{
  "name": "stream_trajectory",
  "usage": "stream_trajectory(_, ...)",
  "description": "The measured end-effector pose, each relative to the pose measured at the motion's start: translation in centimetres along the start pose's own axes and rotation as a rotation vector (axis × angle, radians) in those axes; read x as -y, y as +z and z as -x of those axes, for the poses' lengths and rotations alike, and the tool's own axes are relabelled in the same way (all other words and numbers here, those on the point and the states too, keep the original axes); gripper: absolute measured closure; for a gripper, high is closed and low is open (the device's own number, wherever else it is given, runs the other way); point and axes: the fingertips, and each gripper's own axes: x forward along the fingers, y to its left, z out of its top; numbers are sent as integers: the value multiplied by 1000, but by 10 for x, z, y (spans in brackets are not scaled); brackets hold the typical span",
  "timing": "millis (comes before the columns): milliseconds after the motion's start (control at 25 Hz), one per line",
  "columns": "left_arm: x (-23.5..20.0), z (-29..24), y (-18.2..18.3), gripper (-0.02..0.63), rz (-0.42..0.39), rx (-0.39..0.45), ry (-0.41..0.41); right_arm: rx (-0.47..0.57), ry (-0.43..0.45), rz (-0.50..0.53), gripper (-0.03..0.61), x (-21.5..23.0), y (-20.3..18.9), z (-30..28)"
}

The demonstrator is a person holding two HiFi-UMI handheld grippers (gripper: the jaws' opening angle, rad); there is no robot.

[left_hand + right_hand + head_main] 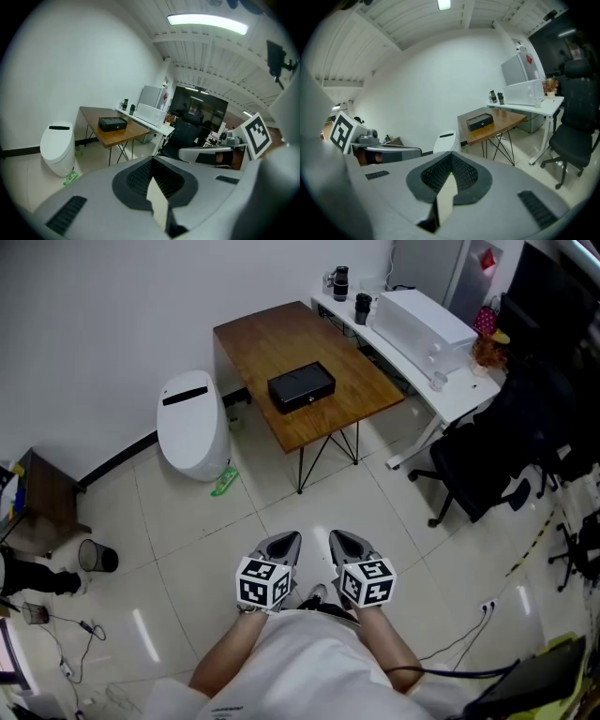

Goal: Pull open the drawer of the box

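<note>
Box [301,387] rests untouched on the wooden table [262,343].

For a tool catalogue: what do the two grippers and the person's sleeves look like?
The left gripper and right gripper have grey shells, dark ribbed jaw pads and a white cube with black square markers. The person wears a white short-sleeved shirt.

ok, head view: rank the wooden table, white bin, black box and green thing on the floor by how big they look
Largest to smallest:
1. wooden table
2. white bin
3. black box
4. green thing on the floor
None of them look close in size, so the order is clear.
</note>
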Motion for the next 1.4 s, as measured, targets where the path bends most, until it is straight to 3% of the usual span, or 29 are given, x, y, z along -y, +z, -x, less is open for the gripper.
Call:
stream_trajectory(320, -5, -24, 3, 612, 4, -27, 25, -21, -21, -20, 591, 30, 2, -13)
stream_trajectory(640, -15, -77, 22, 612, -1, -48, -18, -27, -60, -43, 591, 70, 17, -38)
stream_trajectory(880, -47, -126, 61, 612, 2, -44, -35, -19, -91, -2, 591, 100, 55, -80)
stream_trajectory(1400, -133, -221, 144, 612, 30, -47, -43, -46, -48, 88, 577, 146, 131, -207)
